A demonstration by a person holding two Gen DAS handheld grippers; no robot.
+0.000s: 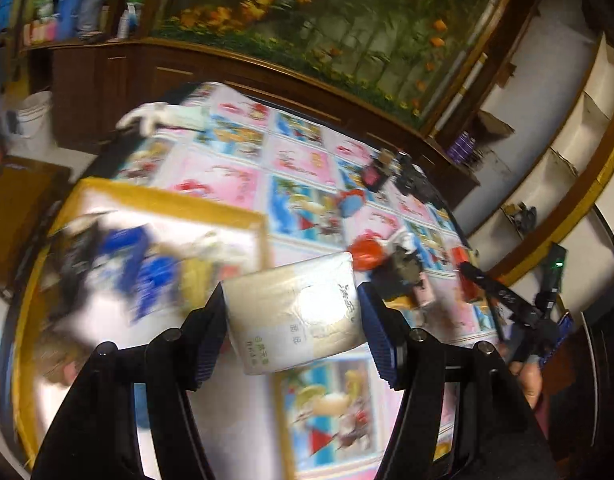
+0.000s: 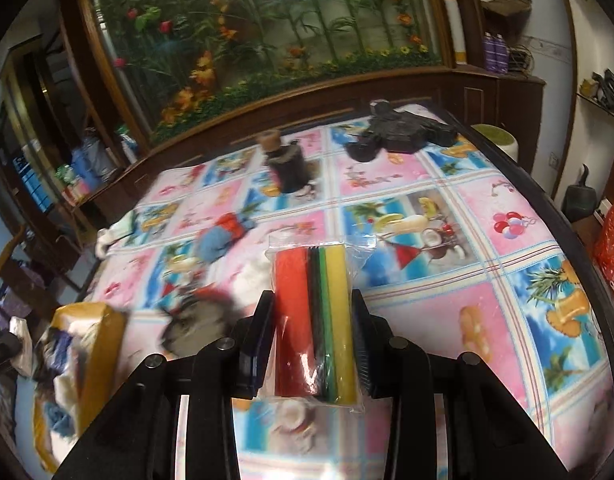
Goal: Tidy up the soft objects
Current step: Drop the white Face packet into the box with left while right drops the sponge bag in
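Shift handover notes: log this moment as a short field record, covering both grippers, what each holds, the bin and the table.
left gripper: shut on tissue pack
right gripper: shut on bagged sponges, red, black, green, yellow
bin: yellow-rimmed box, cloth items inside, blurred
table: patterned tablecloth
left on table: blue-red soft toy, black items at far edge

1. The left gripper [image 1: 293, 330] has black arms with round silver screws behind its fingers [image 1: 381, 332], which carry ribbed dark-blue pads.
2. The right gripper [image 2: 313, 330] has matching black arms, screws and ribbed fingers [image 2: 363, 344].
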